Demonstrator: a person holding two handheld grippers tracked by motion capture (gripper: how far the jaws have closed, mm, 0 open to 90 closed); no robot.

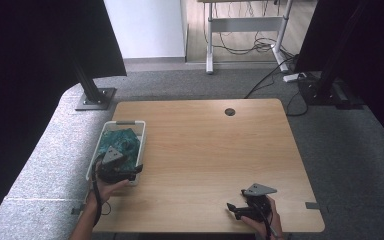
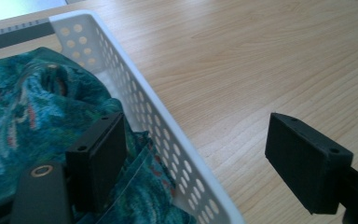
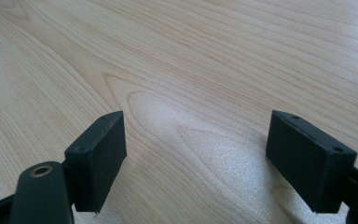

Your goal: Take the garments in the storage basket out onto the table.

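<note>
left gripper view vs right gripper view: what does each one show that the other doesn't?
Left gripper view: a white perforated basket holding a teal patterned cloth. The left gripper is open, one jaw over the cloth inside the basket, the other outside over the table, so the jaws straddle the basket's side wall.

Right gripper view: the right gripper, also open, sits over bare wood grain with nothing between its jaws.

Both share: the light wooden table and a pair of widely spread black jaws rising from the bottom edge.

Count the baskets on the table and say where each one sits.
1. The white perforated basket sits at the table's left edge, holding a teal cloth; the left gripper straddles its wall.
</note>
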